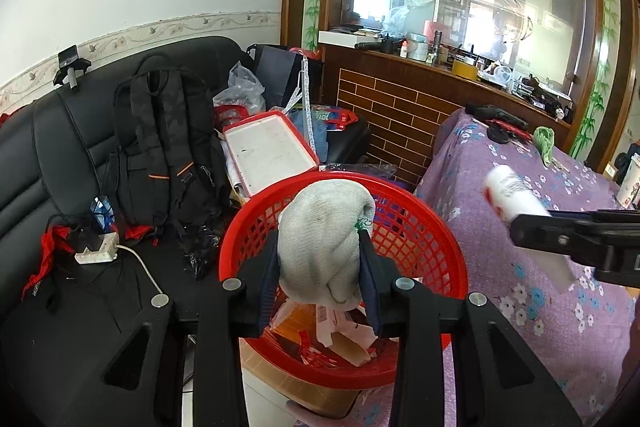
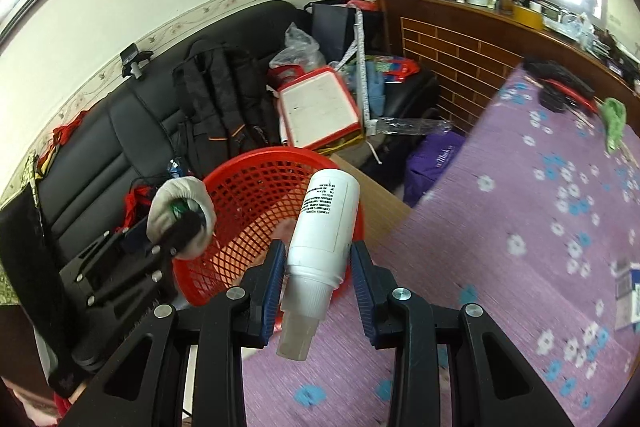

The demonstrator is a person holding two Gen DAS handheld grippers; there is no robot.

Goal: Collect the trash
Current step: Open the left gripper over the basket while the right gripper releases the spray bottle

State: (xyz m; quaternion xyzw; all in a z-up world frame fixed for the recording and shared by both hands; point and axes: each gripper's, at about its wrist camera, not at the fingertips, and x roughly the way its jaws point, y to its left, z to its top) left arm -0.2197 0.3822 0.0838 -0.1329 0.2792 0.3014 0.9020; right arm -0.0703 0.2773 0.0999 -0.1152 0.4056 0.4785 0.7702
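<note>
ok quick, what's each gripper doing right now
Left gripper: shut on the grey knitted cloth bundle.
Right gripper: shut on the white plastic spray bottle.

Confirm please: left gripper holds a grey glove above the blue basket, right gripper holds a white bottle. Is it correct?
Nearly. The basket is red, not blue, as the left wrist view shows. The rest holds: left gripper holds the grey glove above it, right gripper holds the white bottle.

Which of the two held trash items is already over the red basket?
The grey glove, clamped in the left gripper, hangs above the basket. The white bottle in the right gripper is off to the side, over the purple cloth.
</note>
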